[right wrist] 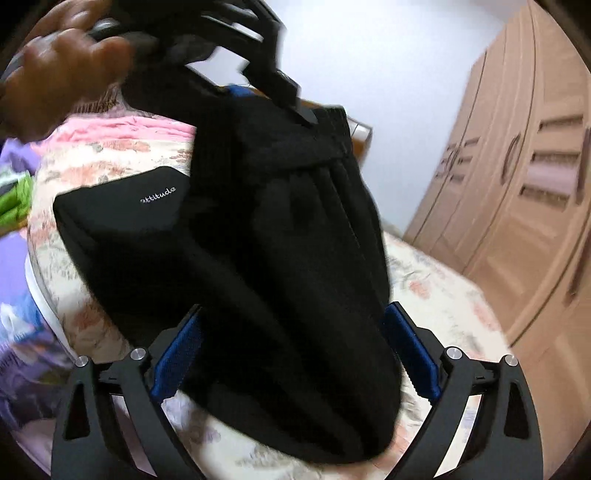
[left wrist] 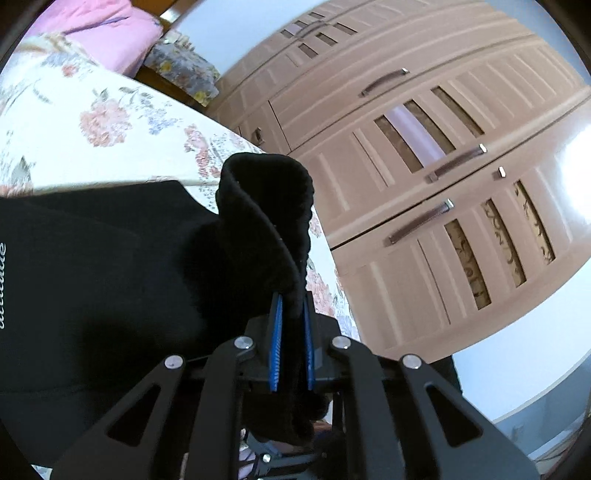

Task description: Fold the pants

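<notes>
The black pants [left wrist: 110,266] lie on a floral bedspread [left wrist: 92,110], with white lettering on the flat part [right wrist: 158,195]. My left gripper [left wrist: 291,299] is shut on a thick ribbed band of the pants [left wrist: 273,199] and holds it lifted above the bed. In the right wrist view the left gripper [right wrist: 266,88] shows at the top, gripping the raised cloth [right wrist: 295,229]. My right gripper [right wrist: 291,325] is open, its blue pads [right wrist: 413,350] on either side of the hanging black cloth, which lies between the fingers.
A tan wardrobe [left wrist: 424,166] with several handled doors stands beside the bed and shows in the right wrist view [right wrist: 524,192]. Pink bedding [left wrist: 103,29] and a floral box [left wrist: 181,70] lie at the far end. The person's hand [right wrist: 62,66] holds the left gripper.
</notes>
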Motion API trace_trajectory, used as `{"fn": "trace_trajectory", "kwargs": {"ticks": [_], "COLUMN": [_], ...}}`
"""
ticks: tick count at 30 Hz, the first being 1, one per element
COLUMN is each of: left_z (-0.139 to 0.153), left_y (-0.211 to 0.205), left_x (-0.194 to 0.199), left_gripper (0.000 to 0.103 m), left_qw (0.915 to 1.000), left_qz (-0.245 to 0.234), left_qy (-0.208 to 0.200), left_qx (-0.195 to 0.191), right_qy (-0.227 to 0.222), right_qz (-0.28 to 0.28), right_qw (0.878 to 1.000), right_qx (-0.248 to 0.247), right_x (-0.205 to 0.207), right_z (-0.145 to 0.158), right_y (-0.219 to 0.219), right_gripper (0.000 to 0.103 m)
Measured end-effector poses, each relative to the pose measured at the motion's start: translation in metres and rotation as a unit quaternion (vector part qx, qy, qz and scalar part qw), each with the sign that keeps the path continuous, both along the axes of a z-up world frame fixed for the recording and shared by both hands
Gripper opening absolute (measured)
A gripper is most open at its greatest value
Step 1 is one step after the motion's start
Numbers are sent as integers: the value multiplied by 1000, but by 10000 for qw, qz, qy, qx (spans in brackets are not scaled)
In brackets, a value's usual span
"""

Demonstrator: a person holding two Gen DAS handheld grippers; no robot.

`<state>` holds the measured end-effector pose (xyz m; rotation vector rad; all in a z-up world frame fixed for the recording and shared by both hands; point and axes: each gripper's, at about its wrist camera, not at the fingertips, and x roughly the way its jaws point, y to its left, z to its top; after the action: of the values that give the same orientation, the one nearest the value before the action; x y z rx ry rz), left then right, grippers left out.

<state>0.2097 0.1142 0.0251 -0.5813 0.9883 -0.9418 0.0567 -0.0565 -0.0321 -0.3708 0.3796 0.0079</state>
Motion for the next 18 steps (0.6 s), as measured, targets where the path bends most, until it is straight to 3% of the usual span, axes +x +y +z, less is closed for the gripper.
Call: {"fn": "trace_trajectory", "kwargs": {"ticks": [4,6,9,10,11,12,13,15,16,17,18], "left_z": [0,1,2,3,3,2,2,-3,-6,-8,-7], "left_y": [-8,-13,-19,-20,-20,-19,-18,-13,-11,-10,-12], "left_x": [3,0,-3,-3,-3,-3,-2,5,9,13,16], "left_gripper": [10,10,10,10,10,10,12,15,25,51,67], "left_qw": [9999,9997,9996,9996,9997,9998,9998,9996,9991,9984,9982], "left_qz": [-74,-112,-134,-134,-112,-97,-67,-59,-146,-204,-248], "left_qy": [84,104,132,146,159,172,174,263,398,520,553], "left_qx": [-111,-195,-209,-192,-143,-93,-25,46,-74,-117,-9], "right_qy": [-588,-660,-710,-720,-876,-951,-914,-881,-880,-868,-866], "right_qz": [223,238,-186,-342,-367,-392,-376,-326,-295,-270,-235], "right_qw": [9980,9975,9962,9952,9941,9939,9948,9954,9954,9956,9957], "right_qx": [-10,-99,-479,-568,-515,-390,-250,-207,-229,-242,-249], "right_x": [-17,-1,31,40,42,37,36,35,35,39,37], "right_z": [17,23,16,12,9,7,9,12,12,13,13], "right_y": [12,26,50,53,51,49,43,37,35,29,29], "right_gripper": [98,98,98,91,59,41,34,34,32,32,32]}}
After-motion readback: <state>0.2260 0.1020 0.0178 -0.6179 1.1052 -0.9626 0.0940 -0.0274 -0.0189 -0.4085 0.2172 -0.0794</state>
